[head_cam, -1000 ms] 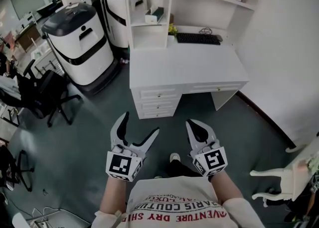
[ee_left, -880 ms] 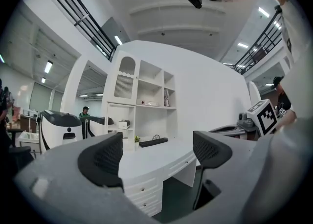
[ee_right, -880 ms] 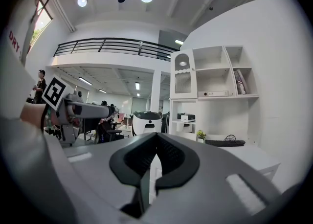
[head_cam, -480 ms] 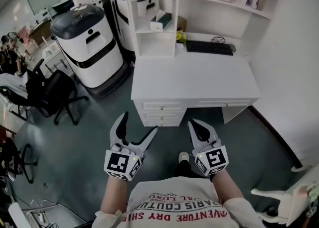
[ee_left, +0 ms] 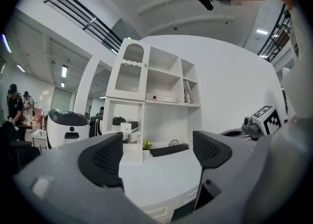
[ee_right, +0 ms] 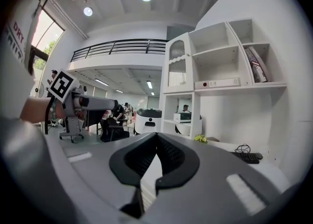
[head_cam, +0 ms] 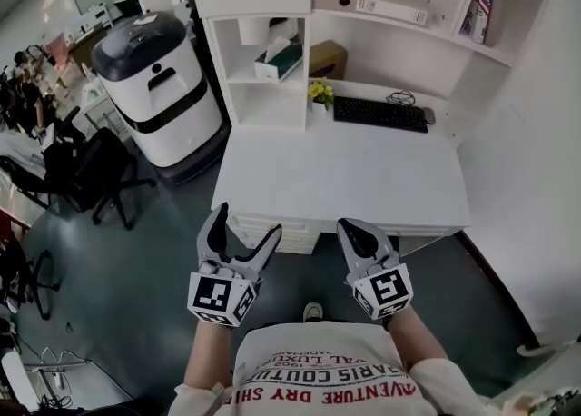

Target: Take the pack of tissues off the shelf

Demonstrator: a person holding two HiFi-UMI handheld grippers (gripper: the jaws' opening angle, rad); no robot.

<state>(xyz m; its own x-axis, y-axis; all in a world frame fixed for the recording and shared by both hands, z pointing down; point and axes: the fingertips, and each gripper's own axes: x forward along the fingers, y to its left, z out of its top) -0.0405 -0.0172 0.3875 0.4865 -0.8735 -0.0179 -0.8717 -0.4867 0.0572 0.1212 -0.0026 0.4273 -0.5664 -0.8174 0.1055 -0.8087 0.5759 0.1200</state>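
Approach was in hand: left claw (head_cam: pixel 245 223) stood open, right claw (head_cam: pixel 356 234) closed, both empty; the upper-centre pack of tissues (head_cam: pixel 277 58) likely needed reaching next.

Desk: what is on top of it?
A keyboard, a mouse, yellow flowers and a brown box sit along the back of the desk. The box covers whatever is behind it.

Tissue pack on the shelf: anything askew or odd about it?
Only slightly: the tissue pack sits turned at an angle in its shelf compartment, one tissue poking up. Nothing spilled or damaged.
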